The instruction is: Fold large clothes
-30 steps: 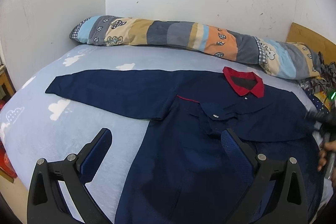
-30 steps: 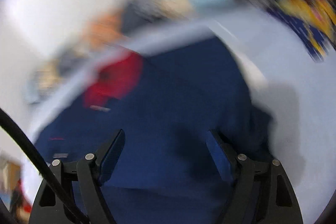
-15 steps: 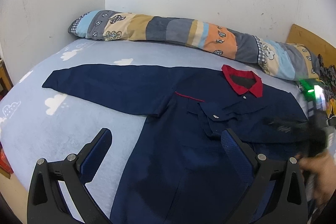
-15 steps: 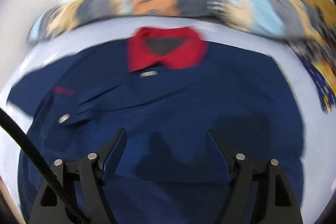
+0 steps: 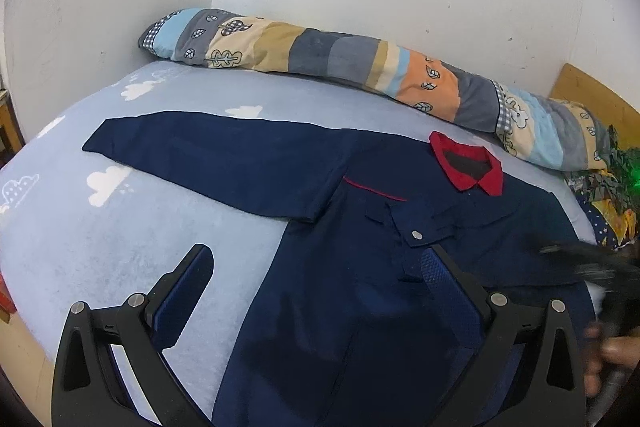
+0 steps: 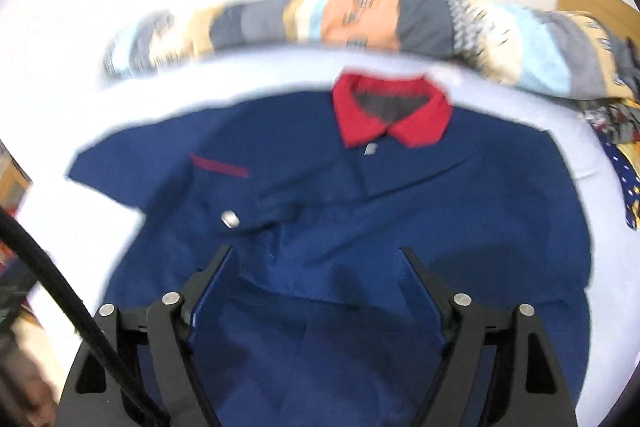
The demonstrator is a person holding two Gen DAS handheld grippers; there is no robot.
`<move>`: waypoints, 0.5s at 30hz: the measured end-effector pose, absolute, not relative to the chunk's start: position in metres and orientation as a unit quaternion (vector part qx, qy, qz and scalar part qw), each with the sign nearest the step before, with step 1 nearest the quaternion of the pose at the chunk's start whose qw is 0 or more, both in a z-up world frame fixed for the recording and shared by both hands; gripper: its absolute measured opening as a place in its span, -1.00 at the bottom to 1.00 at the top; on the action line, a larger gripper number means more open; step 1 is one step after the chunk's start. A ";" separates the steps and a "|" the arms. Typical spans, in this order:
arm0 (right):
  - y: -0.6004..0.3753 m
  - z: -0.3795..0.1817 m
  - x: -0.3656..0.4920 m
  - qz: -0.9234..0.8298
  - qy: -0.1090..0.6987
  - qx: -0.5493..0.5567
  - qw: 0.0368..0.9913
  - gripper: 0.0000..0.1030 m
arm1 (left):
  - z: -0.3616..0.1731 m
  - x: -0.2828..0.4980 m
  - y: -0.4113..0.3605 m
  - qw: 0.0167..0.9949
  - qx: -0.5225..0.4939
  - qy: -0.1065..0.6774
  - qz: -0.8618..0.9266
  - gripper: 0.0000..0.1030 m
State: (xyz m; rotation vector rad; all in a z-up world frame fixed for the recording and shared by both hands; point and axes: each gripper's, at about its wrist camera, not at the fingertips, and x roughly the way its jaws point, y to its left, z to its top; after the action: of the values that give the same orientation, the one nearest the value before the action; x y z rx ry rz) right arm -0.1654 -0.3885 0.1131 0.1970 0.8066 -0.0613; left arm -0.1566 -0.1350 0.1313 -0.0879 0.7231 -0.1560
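Bed (image 5: 80, 247): left view alone shows spread sleeve (image 5: 208, 155).

The right gripper (image 6: 316, 255) now faces the navy jacket (image 6: 360, 211) squarely, its red collar (image 6: 394, 121) straight ahead beyond the fingertips instead of off to the left. Its jaws have just been opening, with nothing between them. In the left wrist view it shows lower at the right edge, blurred.

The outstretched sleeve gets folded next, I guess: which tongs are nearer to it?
Left. The left tongs hover open just below the outstretched sleeve, over the shirt's side edge. The right tongs hang open over the shirt's middle, farther away.
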 end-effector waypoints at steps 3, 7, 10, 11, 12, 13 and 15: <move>-0.394 0.137 -0.206 -0.029 0.345 0.104 0.932 0.82 | 0.129 -0.157 -0.140 0.931 -0.032 0.355 -0.077 1.00; -0.395 0.122 -0.232 -0.035 0.361 0.102 0.926 0.86 | 0.123 -0.154 -0.145 0.929 -0.027 0.362 -0.075 1.00; -0.399 0.109 -0.229 -0.014 0.382 0.118 0.916 0.86 | 0.124 -0.148 -0.138 0.925 -0.045 0.370 -0.077 1.00; -0.401 0.108 -0.228 -0.016 0.382 0.116 0.917 0.86 | 0.126 -0.146 -0.134 0.923 -0.054 0.372 -0.082 1.00; -0.404 0.108 -0.228 -0.022 0.379 0.113 0.918 0.86 | 0.129 -0.143 -0.127 0.920 -0.064 0.375 -0.091 1.00; -0.408 0.110 -0.228 -0.028 0.376 0.114 0.919 0.86 | 0.132 -0.140 -0.120 0.919 -0.072 0.376 -0.094 1.00; -0.418 0.111 -0.227 -0.029 0.372 0.128 0.919 0.86 | 0.140 -0.134 -0.094 0.922 -0.098 0.366 -0.083 1.00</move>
State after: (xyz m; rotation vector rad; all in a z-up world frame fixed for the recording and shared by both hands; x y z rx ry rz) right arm -0.2272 -0.4183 0.1109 0.2627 0.7645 -0.0604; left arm -0.1343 -0.0943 0.1400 -0.2011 0.7508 -0.1705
